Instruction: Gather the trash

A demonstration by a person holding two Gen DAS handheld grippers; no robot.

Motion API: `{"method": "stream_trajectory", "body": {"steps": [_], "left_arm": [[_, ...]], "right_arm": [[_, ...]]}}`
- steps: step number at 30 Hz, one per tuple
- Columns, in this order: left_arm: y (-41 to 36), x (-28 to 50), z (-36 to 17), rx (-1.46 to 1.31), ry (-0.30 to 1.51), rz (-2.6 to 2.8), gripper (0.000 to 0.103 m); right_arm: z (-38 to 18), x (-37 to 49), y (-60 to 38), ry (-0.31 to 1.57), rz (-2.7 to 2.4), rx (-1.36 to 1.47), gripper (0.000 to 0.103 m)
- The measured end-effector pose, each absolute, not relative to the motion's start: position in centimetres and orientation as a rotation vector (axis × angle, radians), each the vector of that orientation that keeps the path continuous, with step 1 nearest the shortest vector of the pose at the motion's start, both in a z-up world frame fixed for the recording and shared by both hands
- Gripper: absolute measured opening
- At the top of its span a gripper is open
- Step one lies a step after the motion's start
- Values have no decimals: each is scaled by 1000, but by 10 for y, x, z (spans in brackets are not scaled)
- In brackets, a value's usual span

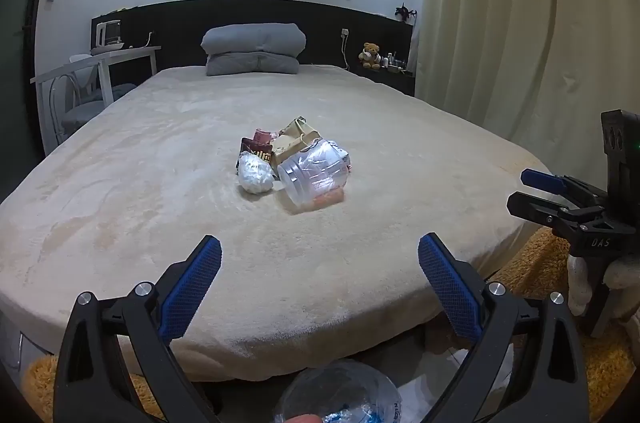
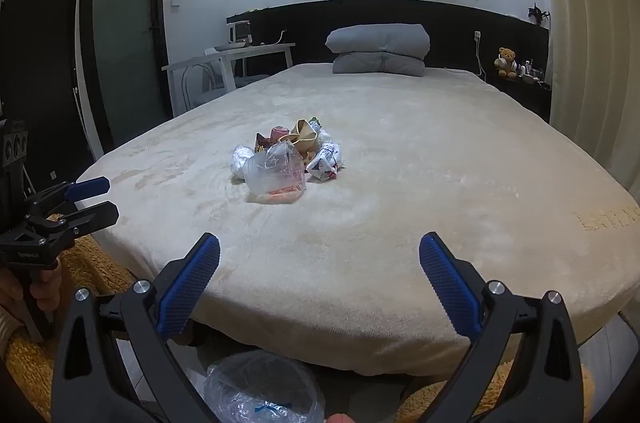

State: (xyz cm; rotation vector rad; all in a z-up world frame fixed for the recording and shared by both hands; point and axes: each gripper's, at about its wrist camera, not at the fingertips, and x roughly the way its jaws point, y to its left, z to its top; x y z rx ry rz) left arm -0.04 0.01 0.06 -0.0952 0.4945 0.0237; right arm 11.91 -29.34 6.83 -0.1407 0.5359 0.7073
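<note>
A small pile of trash lies in the middle of the bed (image 1: 160, 223): a clear crushed plastic bottle (image 1: 312, 175), a white crumpled wad (image 1: 254, 177), a dark red snack packet (image 1: 258, 149) and a brown paper bag (image 1: 296, 137). The pile also shows in the right wrist view, with the bottle (image 2: 276, 171) in front. My left gripper (image 1: 320, 259) is open and empty, near the bed's foot edge, well short of the pile. My right gripper (image 2: 320, 257) is open and empty too; it also shows in the left wrist view (image 1: 528, 191).
A bin lined with a clear plastic bag (image 2: 260, 387) stands on the floor below the bed's foot edge. A folded grey duvet (image 1: 254, 49) lies at the headboard. A white desk and chair (image 1: 92, 71) stand left, curtains (image 1: 520, 23) right. An orange rug (image 1: 540, 271) covers the floor.
</note>
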Motion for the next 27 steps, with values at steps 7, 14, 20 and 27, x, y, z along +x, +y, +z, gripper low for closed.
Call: {"method": "stream_trajectory", "body": {"steps": [7,14,20,27], "left_arm": [[-3,0,1,-97,500,27,97],[0,4,0,-109,502,23,97],[2,1,-1,-113,499,21,97],[1,0,0,-112,497,23,97]], "right_arm": [[66,119,-290,541,706,-144,99],[62,117,-288,547,707,-150,99],[65,119,-288,549,708,-151,99],[65,119,-288,549,706,-153,99]]}}
